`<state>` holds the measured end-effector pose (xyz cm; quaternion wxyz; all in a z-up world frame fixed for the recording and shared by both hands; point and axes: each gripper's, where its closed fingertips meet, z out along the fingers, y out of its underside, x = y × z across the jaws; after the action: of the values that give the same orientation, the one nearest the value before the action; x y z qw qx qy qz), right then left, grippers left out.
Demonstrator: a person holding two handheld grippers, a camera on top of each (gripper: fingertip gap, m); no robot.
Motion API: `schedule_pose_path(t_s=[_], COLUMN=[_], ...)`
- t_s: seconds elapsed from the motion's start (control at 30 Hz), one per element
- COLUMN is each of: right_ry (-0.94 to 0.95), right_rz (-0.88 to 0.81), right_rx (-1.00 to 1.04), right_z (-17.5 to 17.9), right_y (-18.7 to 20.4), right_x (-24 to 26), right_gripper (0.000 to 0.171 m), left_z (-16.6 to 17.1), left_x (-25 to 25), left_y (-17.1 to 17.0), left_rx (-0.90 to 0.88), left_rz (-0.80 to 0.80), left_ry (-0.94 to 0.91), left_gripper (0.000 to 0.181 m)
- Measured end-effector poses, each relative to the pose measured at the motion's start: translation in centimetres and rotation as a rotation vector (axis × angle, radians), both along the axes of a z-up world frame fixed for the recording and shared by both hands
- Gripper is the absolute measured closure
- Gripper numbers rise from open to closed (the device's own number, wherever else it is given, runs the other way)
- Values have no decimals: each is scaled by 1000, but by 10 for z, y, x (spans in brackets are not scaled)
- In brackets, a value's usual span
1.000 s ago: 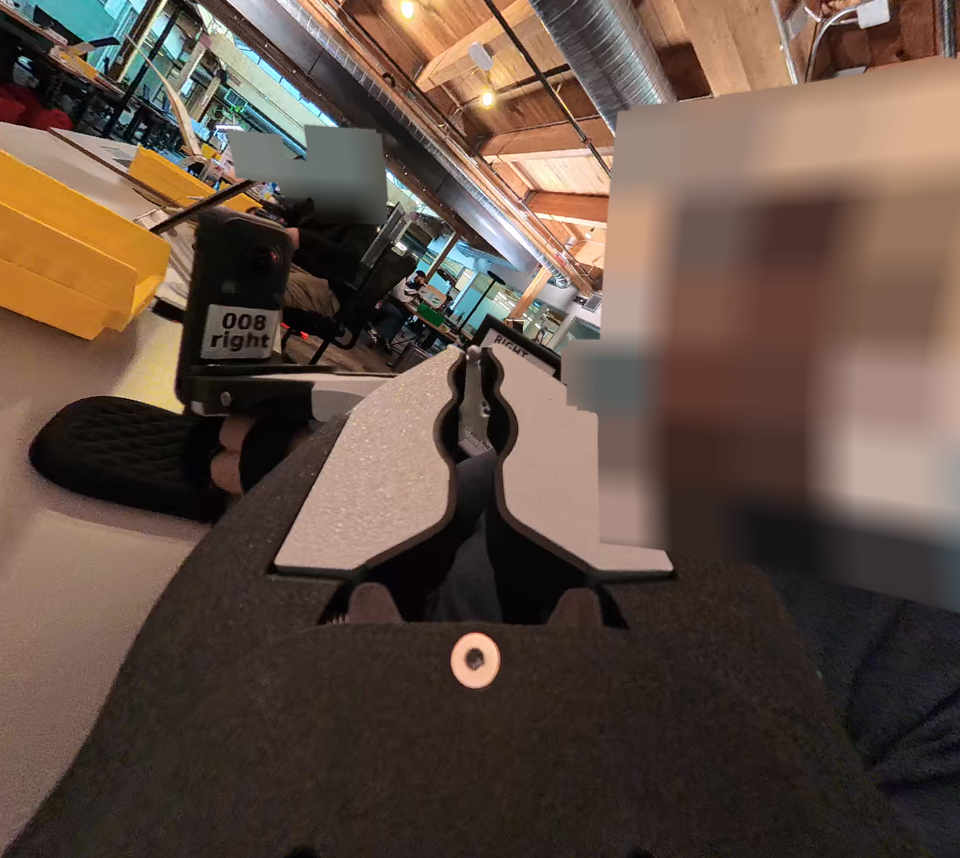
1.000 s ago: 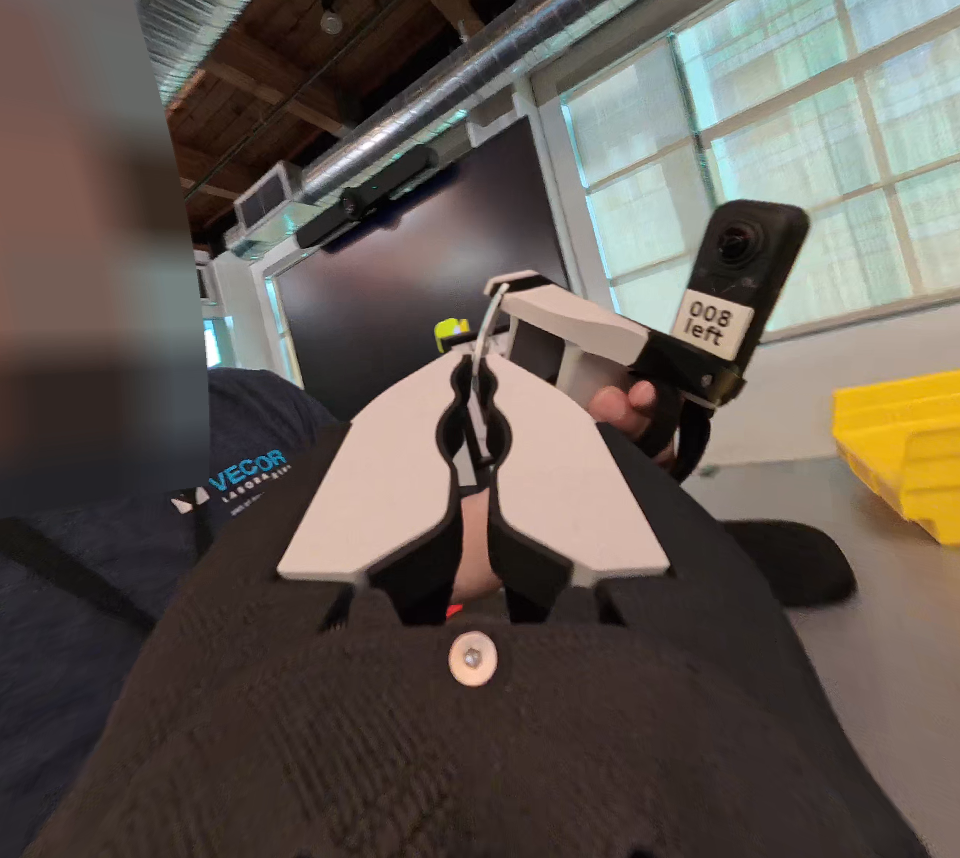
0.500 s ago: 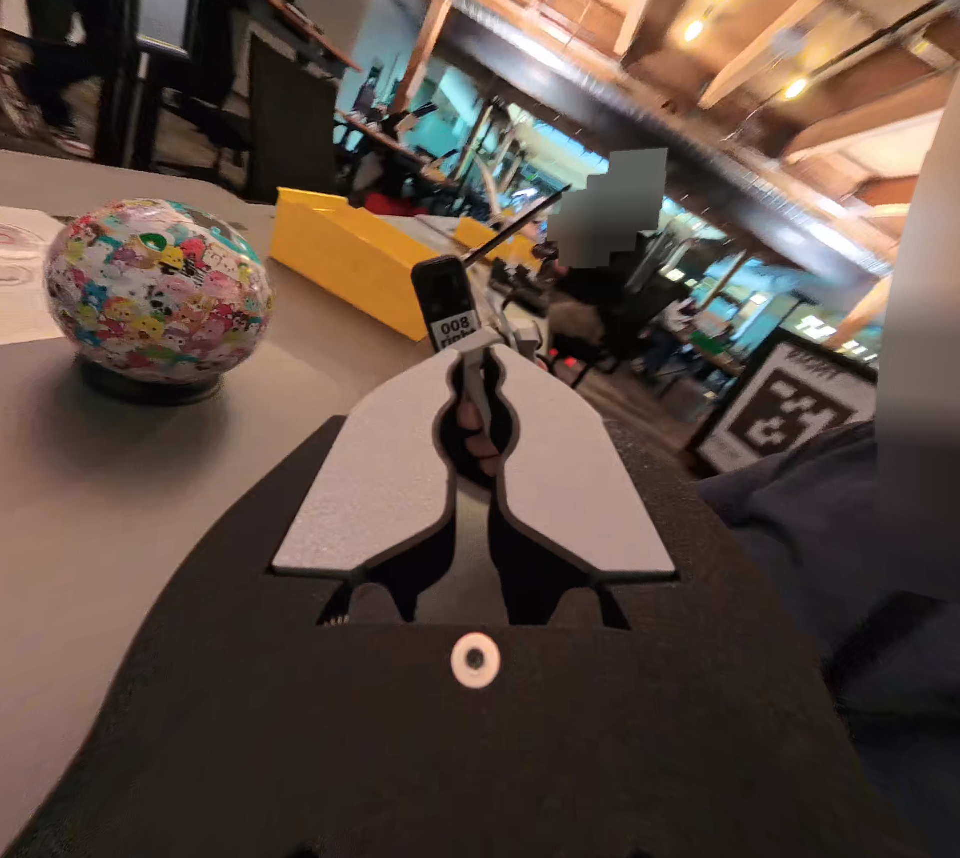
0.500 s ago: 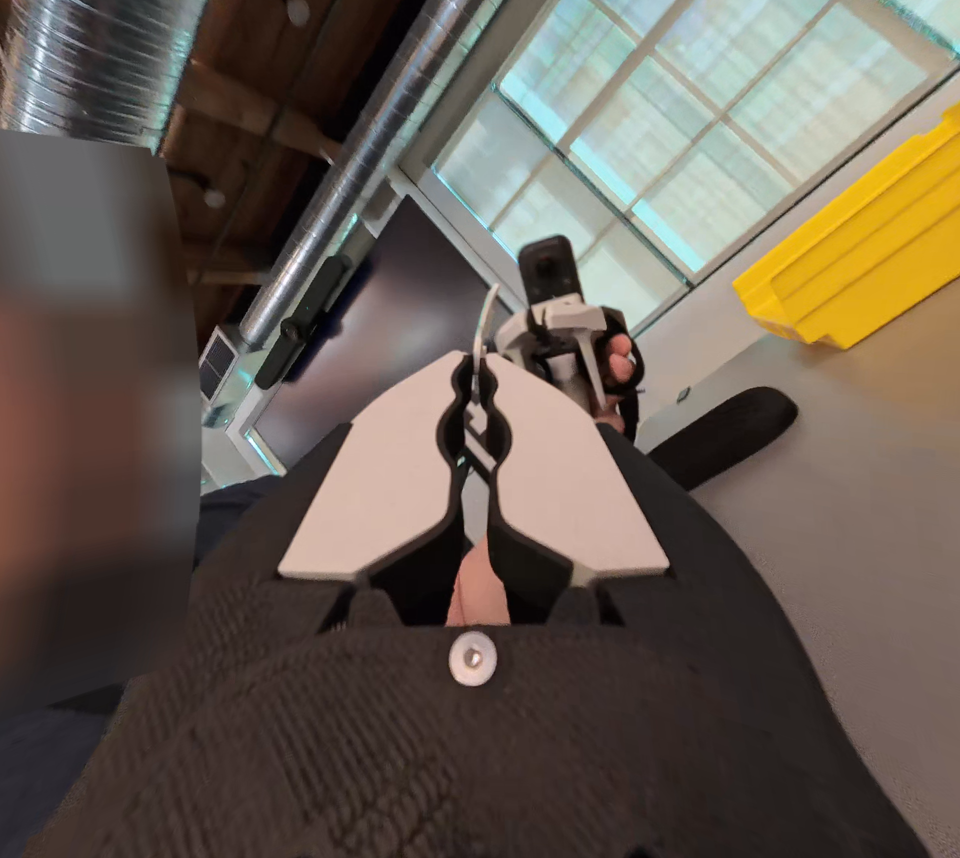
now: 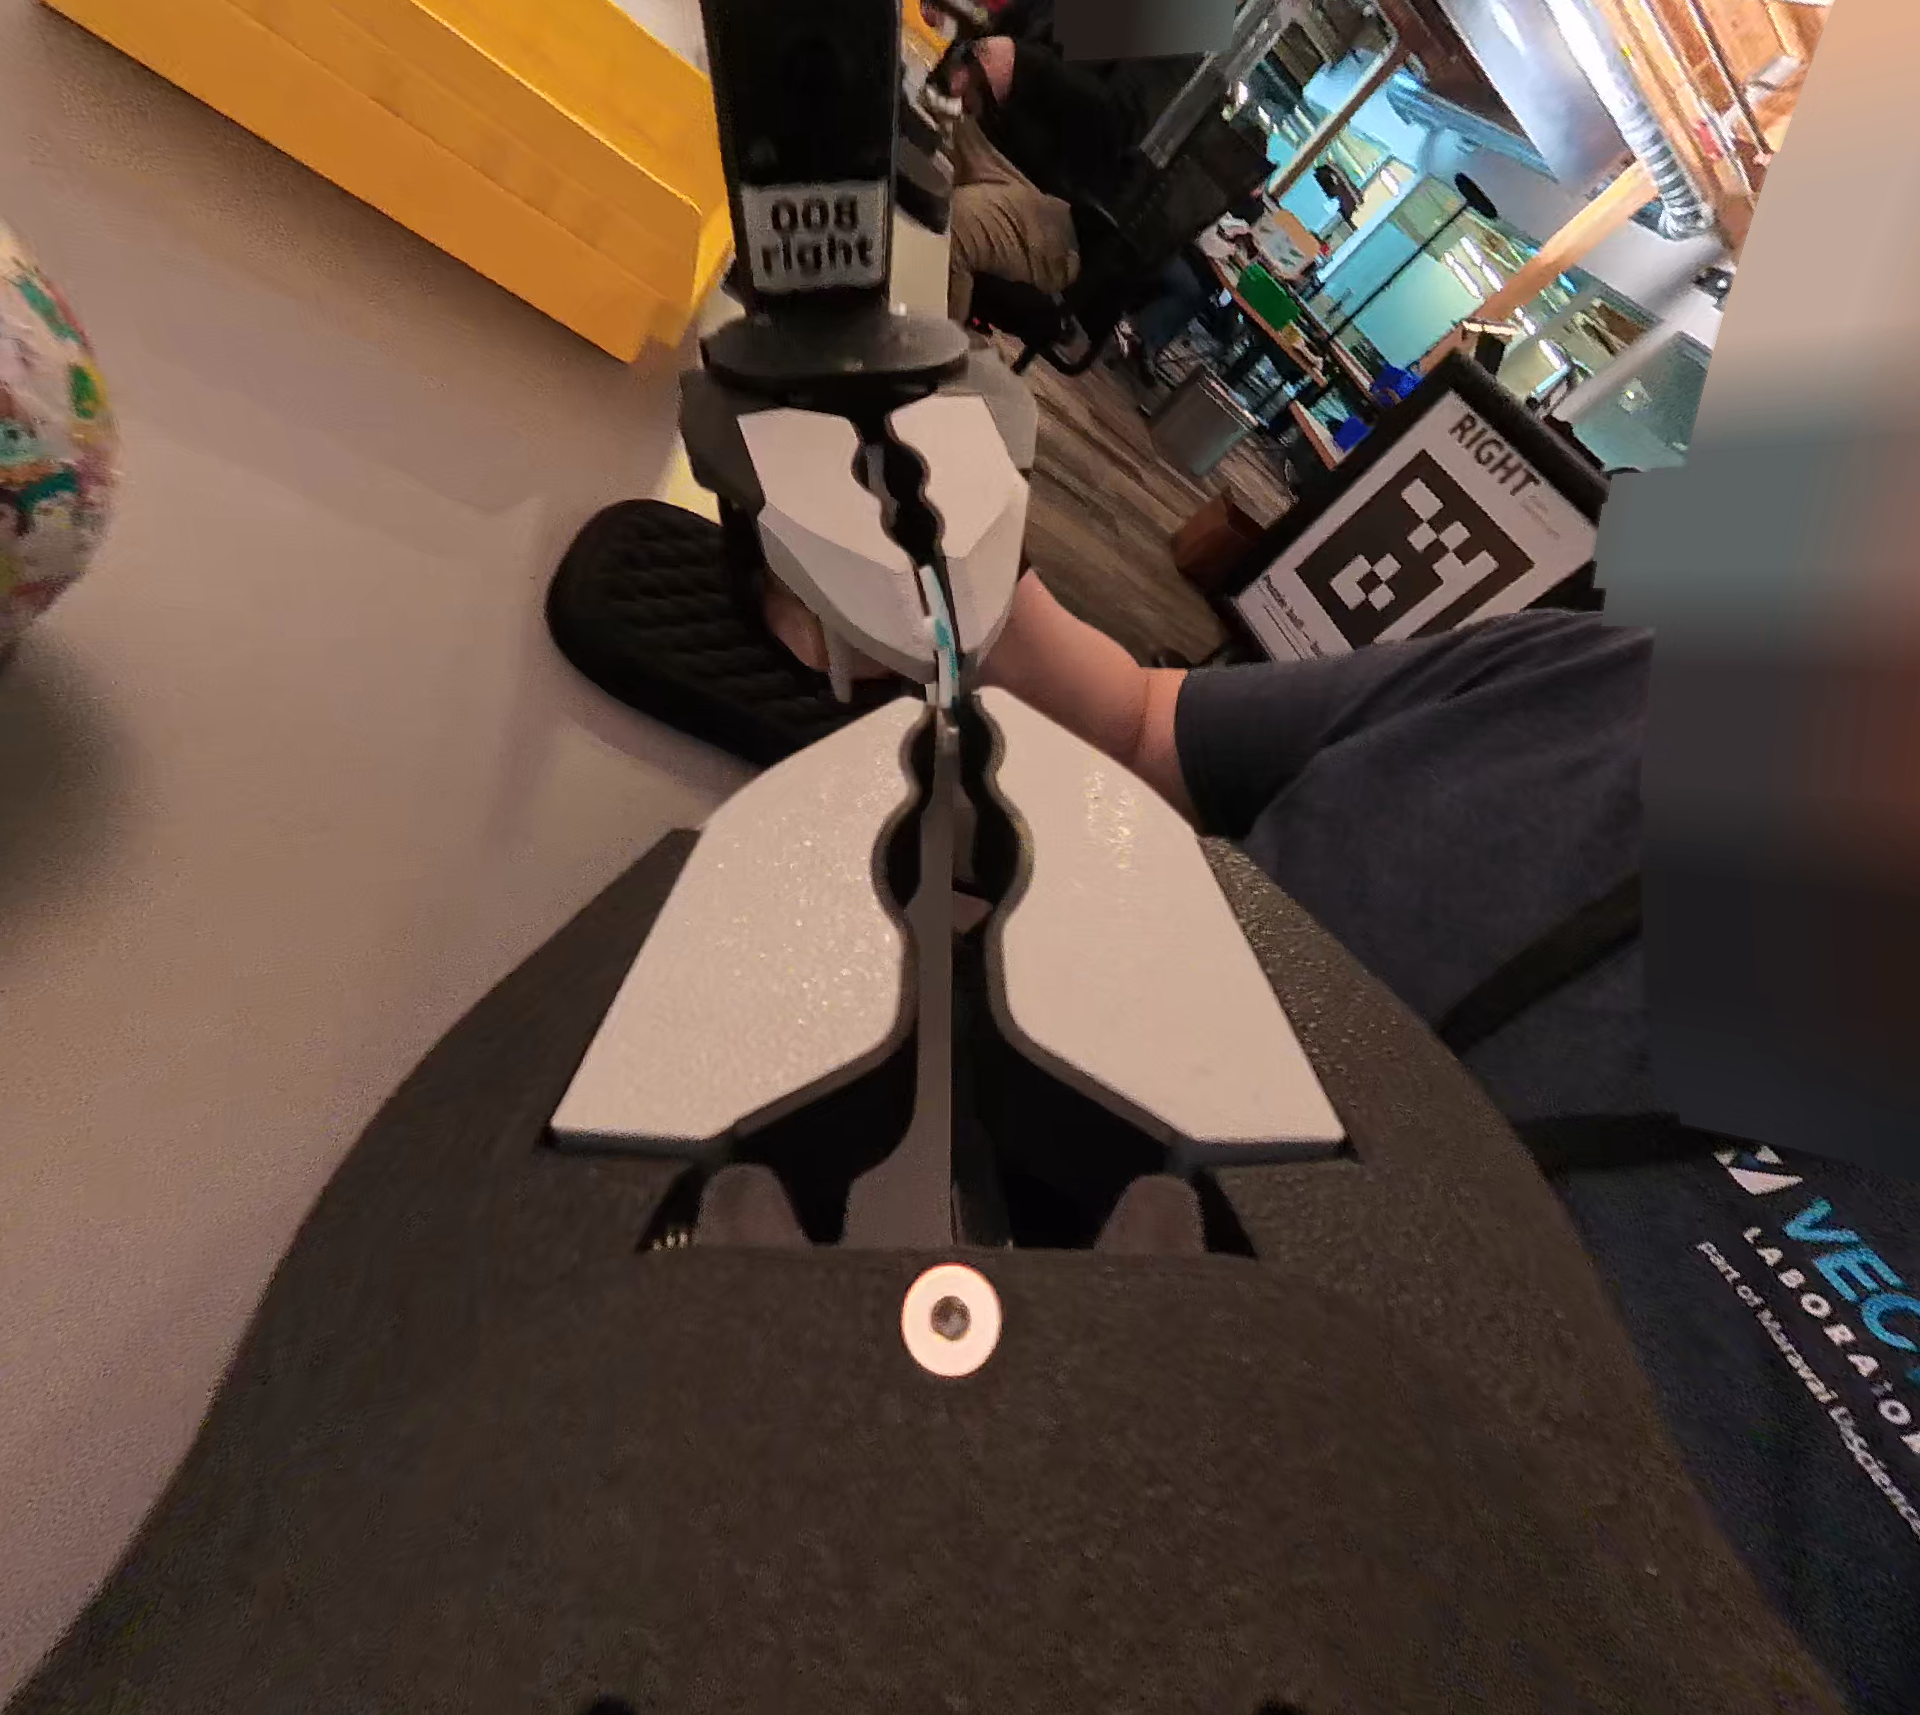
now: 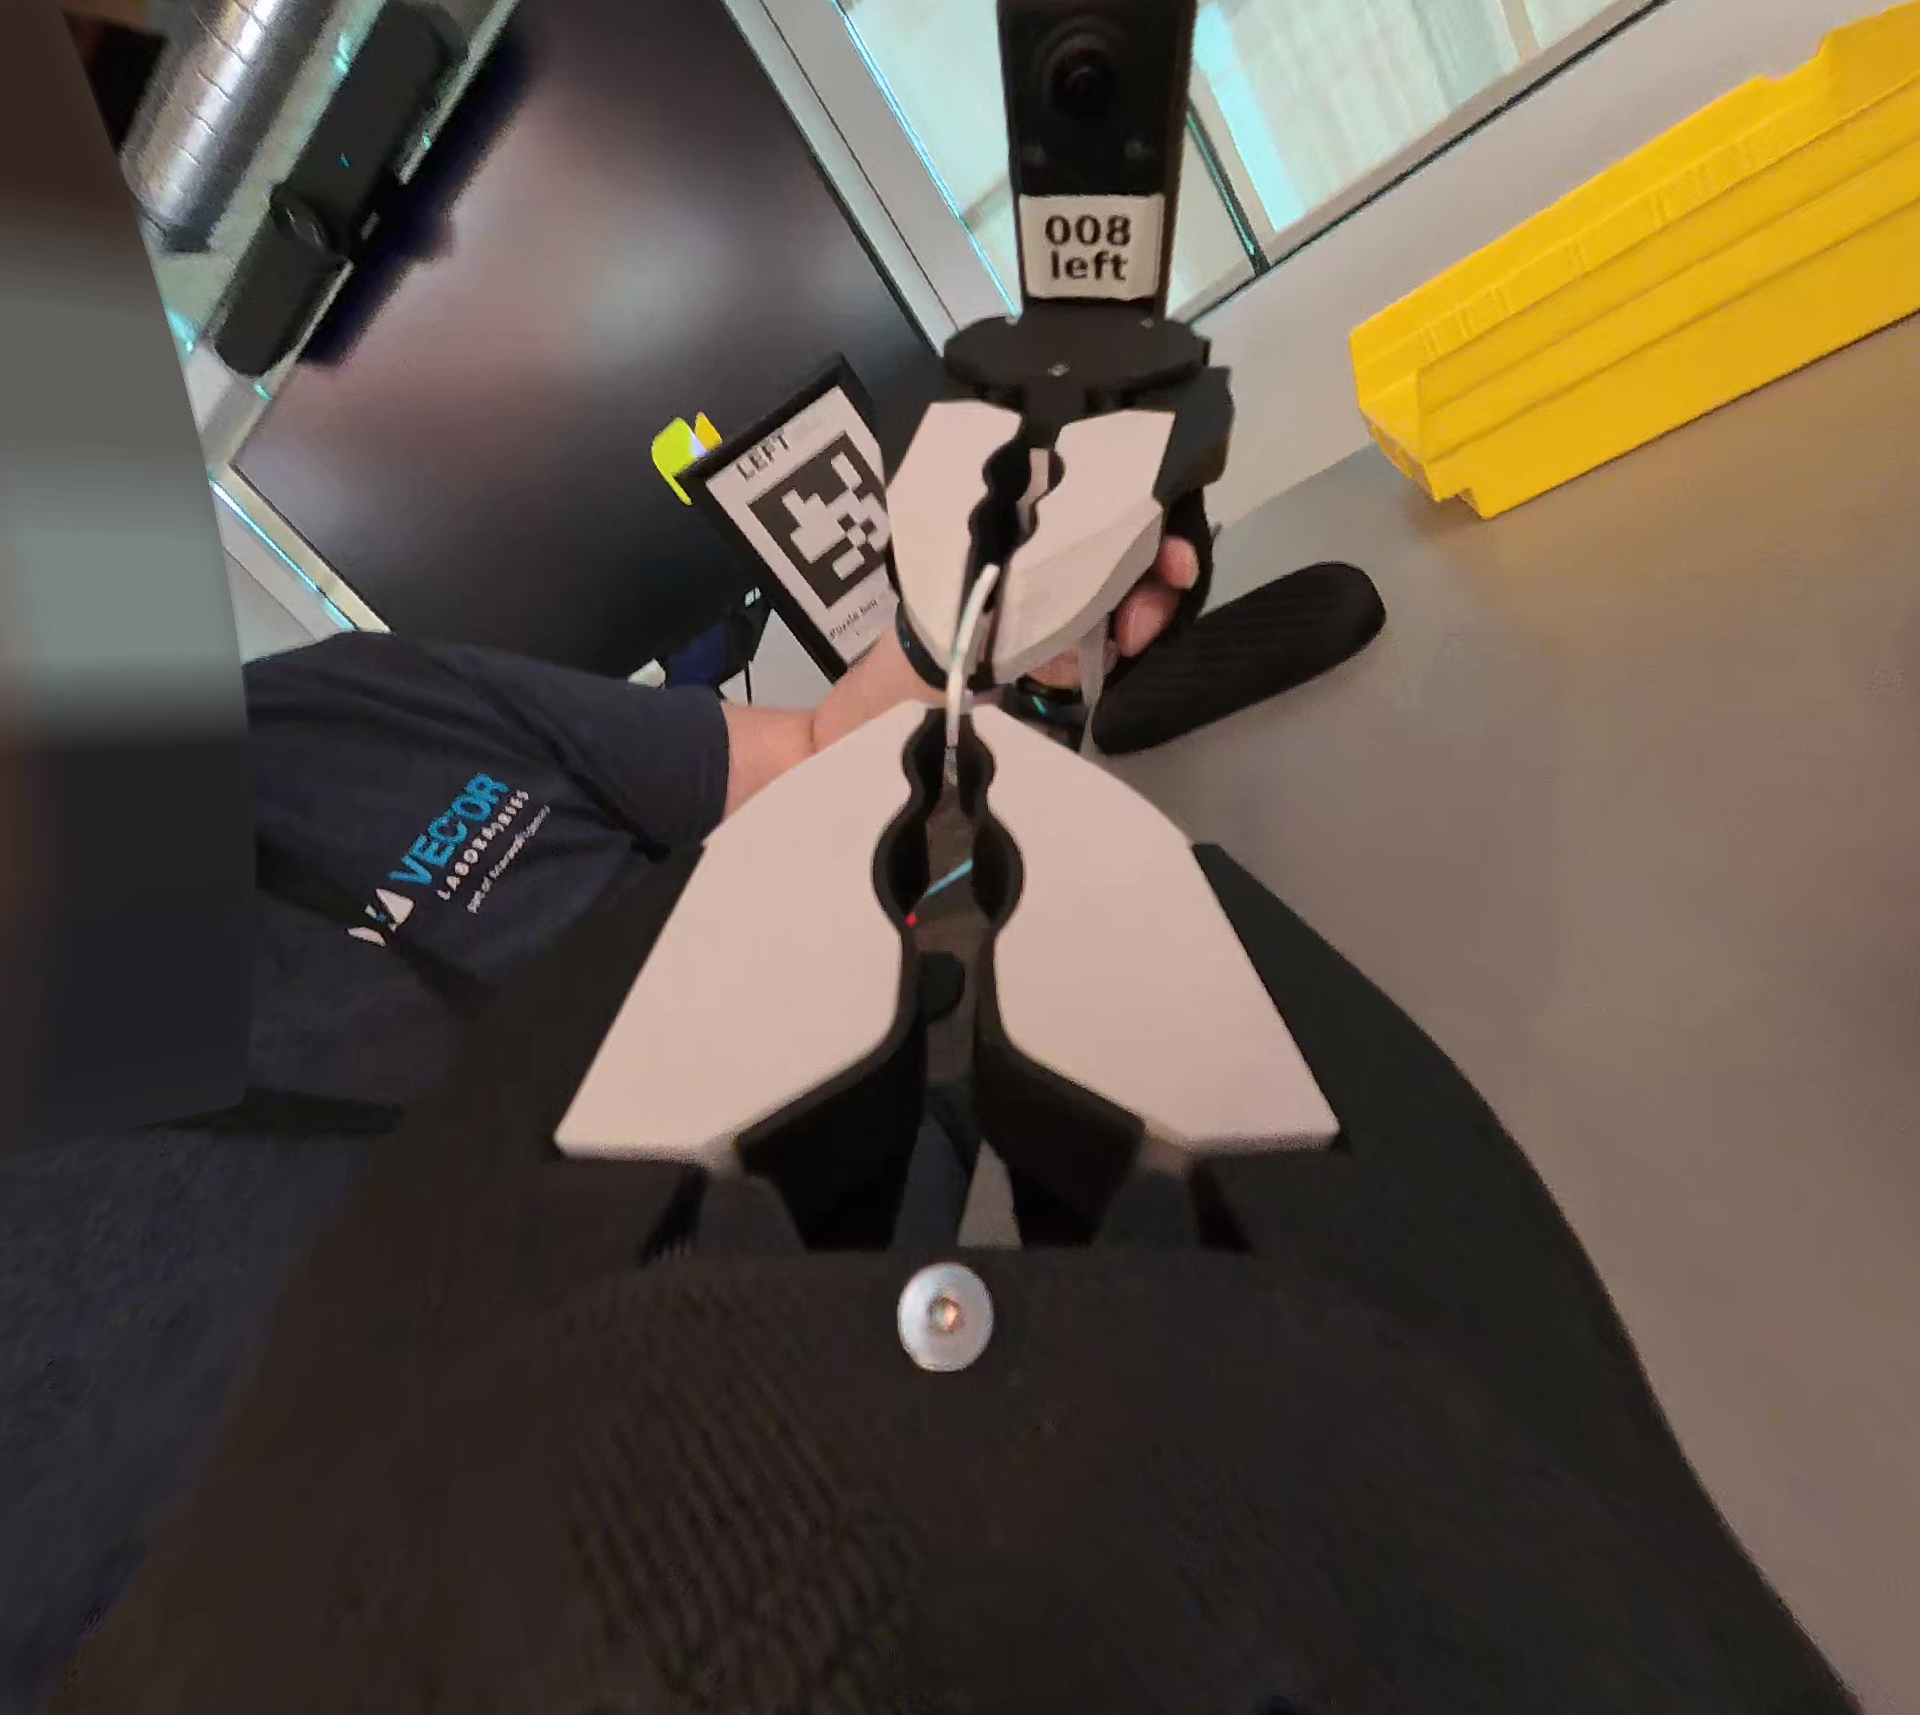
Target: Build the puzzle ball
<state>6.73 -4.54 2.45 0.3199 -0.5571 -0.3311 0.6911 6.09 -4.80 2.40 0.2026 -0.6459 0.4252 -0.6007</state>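
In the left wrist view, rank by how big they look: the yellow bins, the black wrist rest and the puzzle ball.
1. Yellow bins, clearly largest.
2. Black wrist rest, partly hidden behind the right claw.
3. Puzzle ball: only a sliver shows at the frame's left edge, so its true size is unsure.

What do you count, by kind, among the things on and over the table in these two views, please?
Grippers: 2, left gripper and right gripper, both shut on one thin white puzzle piece
Puzzle ball: 1
Yellow bins: 1 stack
Black pad: 1
Total: 6
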Motion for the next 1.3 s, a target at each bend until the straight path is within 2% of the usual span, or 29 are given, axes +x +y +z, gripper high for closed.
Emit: schedule_pose_path(t_s=[0.27,0.57,0.67,0.9,1.17,1.27,1.3], right_ry=[-102,-119,-149,-188,-94,-84,-81], right_rz=[110,155,170,179,105,8,-40], right_rx=[-14,-18,-24,5,25,65,98], right_z=[-16,-13,-18,-21,-17,-19,-19], right_y=[13,32,36,42,61,74,79], right_x=[20,30,30,31,40,47,51], right_gripper=[169,169,169,169,167,148,149], left_z=[-16,-8,-8,-14,-7,-5,-2], left_x=[21,22,24,31,36,33,33], left_y=[14,47,50,50,69,93,102], left_rx=[-37,47,78,23,-118,-87,-83], left_rz=[-65,33,26,-41,-2,85,112], left_ry=[68,88,114,140,32,27,20], left_gripper=[176,167,168,177,180,179,179])
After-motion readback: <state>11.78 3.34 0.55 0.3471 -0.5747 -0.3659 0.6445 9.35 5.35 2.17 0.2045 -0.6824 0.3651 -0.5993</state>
